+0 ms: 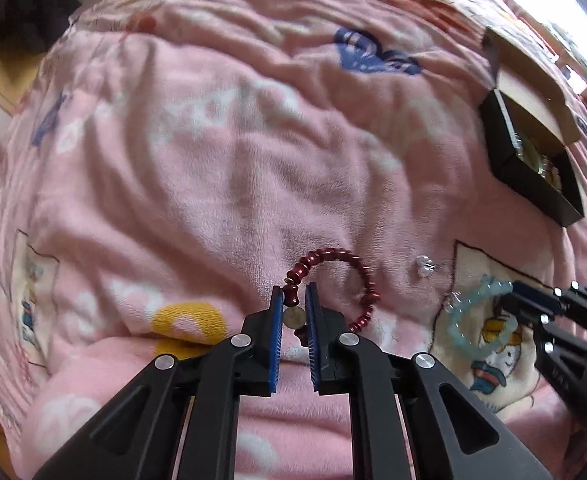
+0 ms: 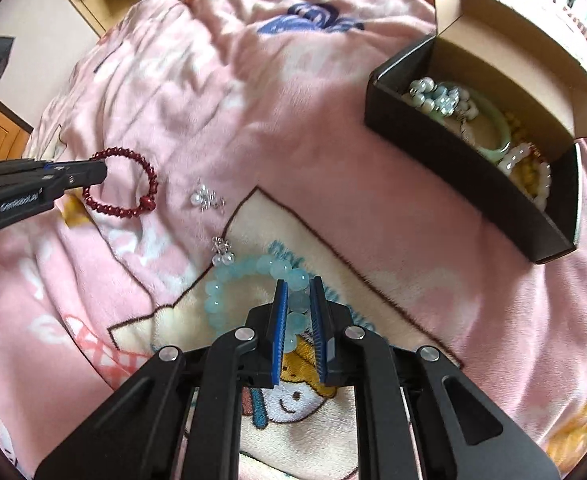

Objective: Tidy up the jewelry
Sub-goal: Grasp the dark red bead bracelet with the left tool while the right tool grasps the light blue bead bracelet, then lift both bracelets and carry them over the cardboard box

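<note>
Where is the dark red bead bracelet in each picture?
Left wrist view: dark red bead bracelet at lower centre, pinched in the left tongs.
Right wrist view: bracelet at the left edge, by those tongs.
Shared landmark: open black cardboard box.

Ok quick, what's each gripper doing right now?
Left gripper: closed on the red bracelet.
Right gripper: closed on the blue bracelet.

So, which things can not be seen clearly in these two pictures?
- Black box, left wrist view: its near wall hides most of the contents.
- Small pearl pieces, right wrist view: too small to identify.
- Red bead bracelet, left wrist view: the part between the left gripper pads is hidden.
- Blue bead bracelet, right wrist view: partly hidden by the right gripper.
</note>
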Demonstrator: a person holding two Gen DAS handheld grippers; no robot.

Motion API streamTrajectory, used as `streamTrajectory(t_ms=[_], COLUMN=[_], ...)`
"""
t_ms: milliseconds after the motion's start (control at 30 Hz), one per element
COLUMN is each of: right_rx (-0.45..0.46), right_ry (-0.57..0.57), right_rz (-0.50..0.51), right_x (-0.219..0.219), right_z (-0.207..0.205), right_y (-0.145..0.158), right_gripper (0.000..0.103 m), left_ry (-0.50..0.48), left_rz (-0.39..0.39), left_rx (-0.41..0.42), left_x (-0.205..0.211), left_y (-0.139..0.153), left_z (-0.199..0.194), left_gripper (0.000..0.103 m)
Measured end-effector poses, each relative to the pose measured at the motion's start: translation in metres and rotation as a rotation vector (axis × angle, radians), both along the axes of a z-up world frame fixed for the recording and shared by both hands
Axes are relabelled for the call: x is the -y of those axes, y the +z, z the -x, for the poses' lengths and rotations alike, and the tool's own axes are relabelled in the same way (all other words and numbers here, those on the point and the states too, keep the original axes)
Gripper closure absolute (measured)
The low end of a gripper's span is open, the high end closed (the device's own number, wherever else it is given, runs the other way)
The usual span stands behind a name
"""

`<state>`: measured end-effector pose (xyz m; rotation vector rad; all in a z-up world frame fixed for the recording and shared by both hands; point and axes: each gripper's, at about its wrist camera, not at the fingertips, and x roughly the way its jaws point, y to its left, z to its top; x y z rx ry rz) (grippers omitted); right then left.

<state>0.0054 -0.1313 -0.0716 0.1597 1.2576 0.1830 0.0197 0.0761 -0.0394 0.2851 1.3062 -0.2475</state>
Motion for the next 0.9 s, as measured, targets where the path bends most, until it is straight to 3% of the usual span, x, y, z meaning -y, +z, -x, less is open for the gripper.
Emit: streamTrajectory(t_ms=[300,900], right_rx=[0.057,0.158], right_ry=[-0.039,-0.149], right_rz=[-0.024,-0.065], right_x=[0.023,0.064], right_z=[0.003,0.004], right_y=[0.028,0.069], right_gripper=[0.091,0.091], left_ry=[-0.054,-0.158], left_rz=[0.000,0.075], left_rx=[0.079,0.176], left_x=[0.037,0.097], left_y=[0.043,0.082], left_z=[0.022,0.022], left_gripper=[0.091,0.091])
